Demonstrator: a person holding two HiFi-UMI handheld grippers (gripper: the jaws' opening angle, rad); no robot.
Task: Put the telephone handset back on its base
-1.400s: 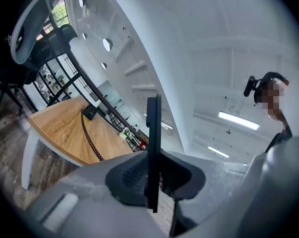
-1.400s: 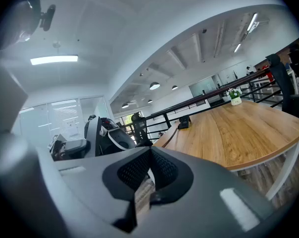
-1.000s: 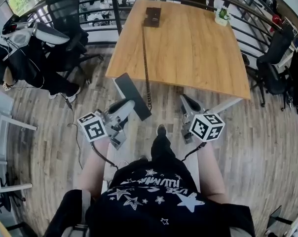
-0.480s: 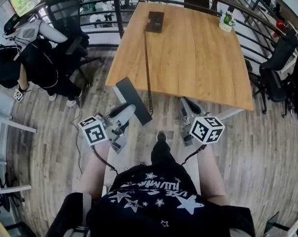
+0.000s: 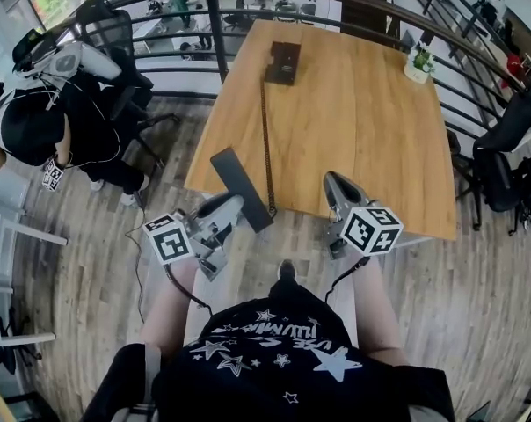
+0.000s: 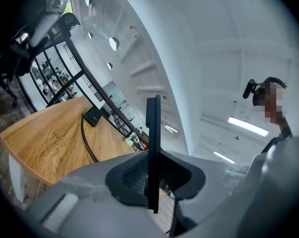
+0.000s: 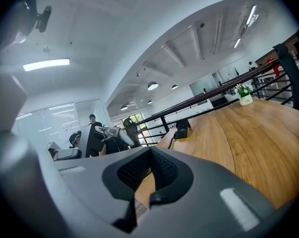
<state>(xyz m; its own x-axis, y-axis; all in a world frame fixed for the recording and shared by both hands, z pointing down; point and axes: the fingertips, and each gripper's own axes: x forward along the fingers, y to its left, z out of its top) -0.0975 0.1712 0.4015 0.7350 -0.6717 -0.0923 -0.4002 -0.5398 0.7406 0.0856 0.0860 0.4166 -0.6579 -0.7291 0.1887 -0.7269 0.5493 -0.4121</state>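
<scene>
The black telephone handset (image 5: 239, 188) hangs over the near edge of the wooden table (image 5: 362, 121), with my left gripper (image 5: 228, 204) shut on its lower end. In the left gripper view the handset (image 6: 152, 133) stands edge-on as a thin slab between the pads. Its coiled cord (image 5: 265, 139) runs up the table to the black base (image 5: 283, 62) at the far edge. The base (image 6: 92, 116) also shows far off in the left gripper view. My right gripper (image 5: 338, 187) is at the table's near edge, shut and holding nothing. The right gripper view shows the base (image 7: 181, 129) far off.
A small potted plant (image 5: 418, 62) stands at the table's far right corner. A dark railing (image 5: 213, 25) runs behind the table. Office chairs (image 5: 116, 51) and a person (image 5: 37, 130) are at the left, and more chairs (image 5: 512, 148) at the right.
The view has shifted toward the table. Both grippers and the handset now sit over its near edge. The left gripper's hold on the handset is unchanged. The person at the left has moved.
</scene>
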